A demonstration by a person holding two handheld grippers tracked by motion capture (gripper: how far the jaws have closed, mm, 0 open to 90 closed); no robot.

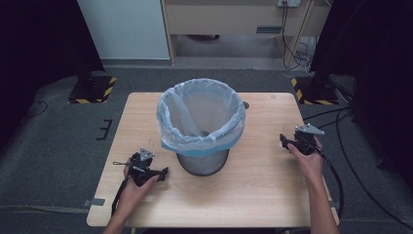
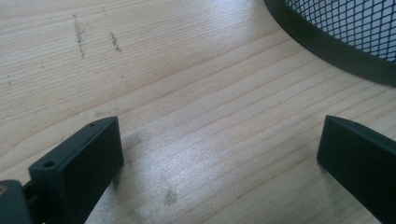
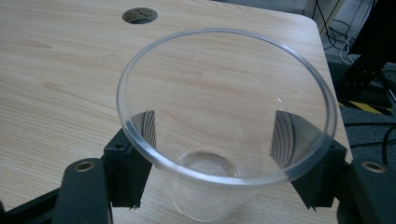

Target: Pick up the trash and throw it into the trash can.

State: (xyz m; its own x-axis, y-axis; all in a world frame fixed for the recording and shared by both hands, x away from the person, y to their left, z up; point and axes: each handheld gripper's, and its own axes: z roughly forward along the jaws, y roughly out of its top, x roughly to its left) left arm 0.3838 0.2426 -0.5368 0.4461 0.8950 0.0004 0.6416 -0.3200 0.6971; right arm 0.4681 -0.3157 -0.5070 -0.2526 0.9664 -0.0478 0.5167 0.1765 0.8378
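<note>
My right gripper (image 3: pixel 219 142) is shut on a clear plastic cup (image 3: pixel 226 161), with one black jaw pressed against each side of its wall. The cup is upright and looks empty. In the high view the right gripper (image 1: pixel 286 141) is at the table's right edge, apart from the bin. A black mesh waste bin (image 1: pixel 202 163) lined with a pale blue bag (image 1: pixel 199 117) stands mid-table. My left gripper (image 1: pixel 163 173) lies low on the wood just left of the bin's base. Its jaws are spread wide over bare wood in the left gripper view (image 2: pixel 219 135), with the bin's base (image 2: pixel 336 49) ahead on the right.
The wooden table (image 1: pixel 253 190) has a round cable hole (image 3: pixel 139 15) at its far side, behind the bin. Black stands with yellow-striped bases (image 1: pixel 92 90) and loose cables (image 1: pixel 341 146) sit on the grey floor around the table.
</note>
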